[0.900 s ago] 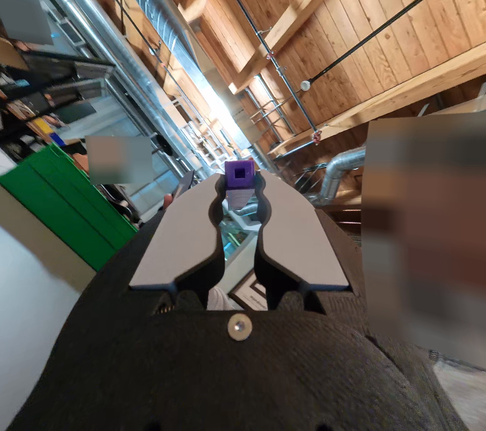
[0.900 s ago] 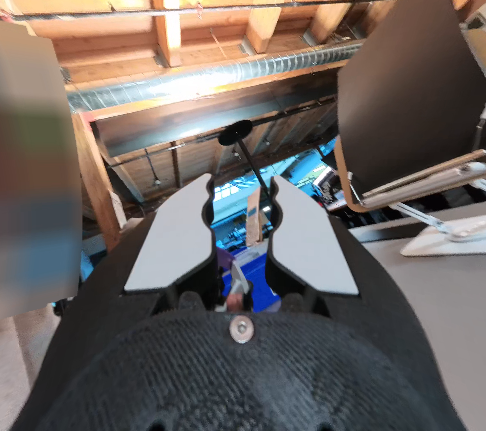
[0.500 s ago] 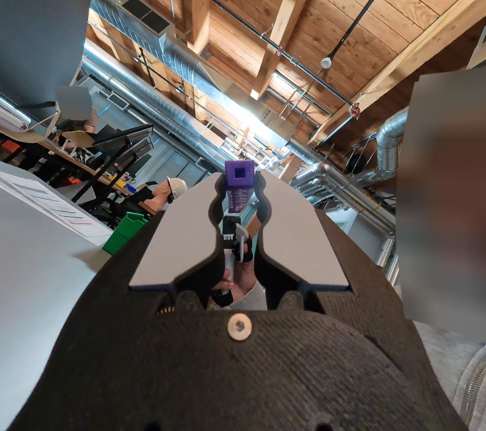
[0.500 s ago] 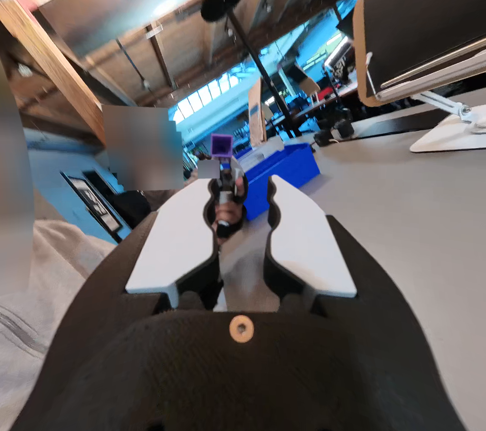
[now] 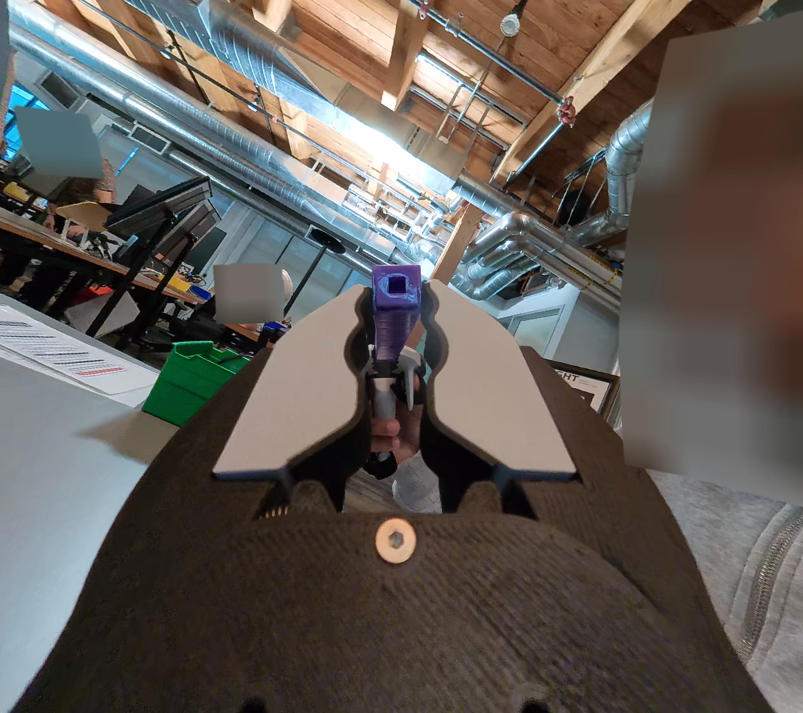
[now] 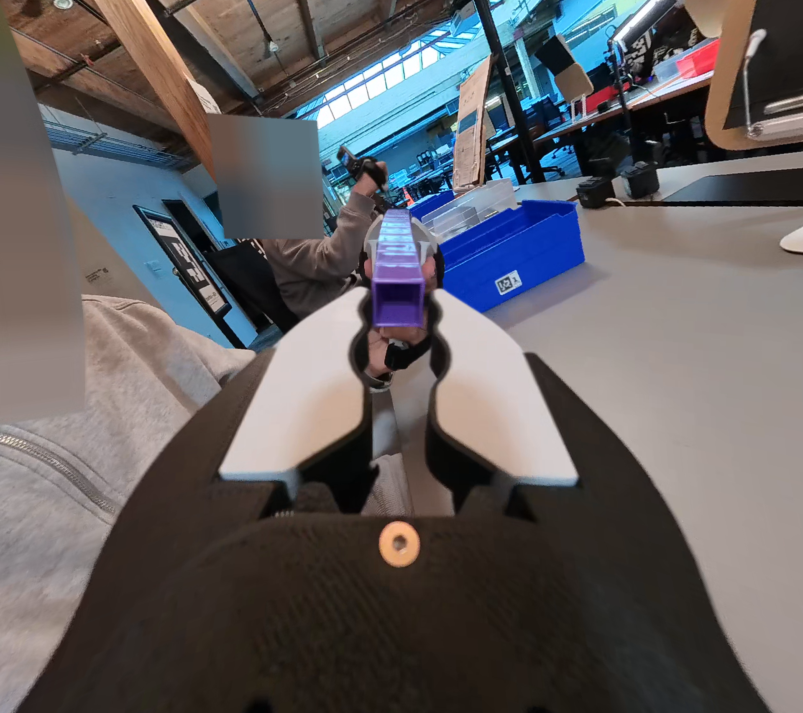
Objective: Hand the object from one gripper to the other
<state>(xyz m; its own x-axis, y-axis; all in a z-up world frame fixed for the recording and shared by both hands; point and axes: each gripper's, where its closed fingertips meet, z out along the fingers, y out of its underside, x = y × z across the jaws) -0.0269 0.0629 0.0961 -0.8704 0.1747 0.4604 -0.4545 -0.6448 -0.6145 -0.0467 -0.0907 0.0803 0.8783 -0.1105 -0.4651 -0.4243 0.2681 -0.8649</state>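
A purple square hollow bar (image 5: 396,301) is clamped between the fingertips of my left gripper (image 5: 395,296), with its open end pointing away. Beyond it in the left wrist view, the right gripper (image 5: 391,383) and the hand holding it face me. In the right wrist view the bar (image 6: 397,292) reaches from the far left gripper (image 6: 397,248) to my right gripper (image 6: 399,301). Its near end sits between my open fingertips, with a thin gap on each side. Both grippers are held in the air above the table edge.
A grey table (image 6: 652,344) carries a blue bin (image 6: 512,257) and a monitor on a stand (image 6: 764,40). A green bin (image 5: 191,379) and a printed sheet (image 5: 52,348) show at the left. The person's grey sleeve (image 6: 108,388) is close by. Spacing between my two grippers at the tips: around 15 cm.
Both grippers have swung down from facing the ceiling to facing each other. The right gripper has closed the distance, so the bar's free end now lies between its fingertips.
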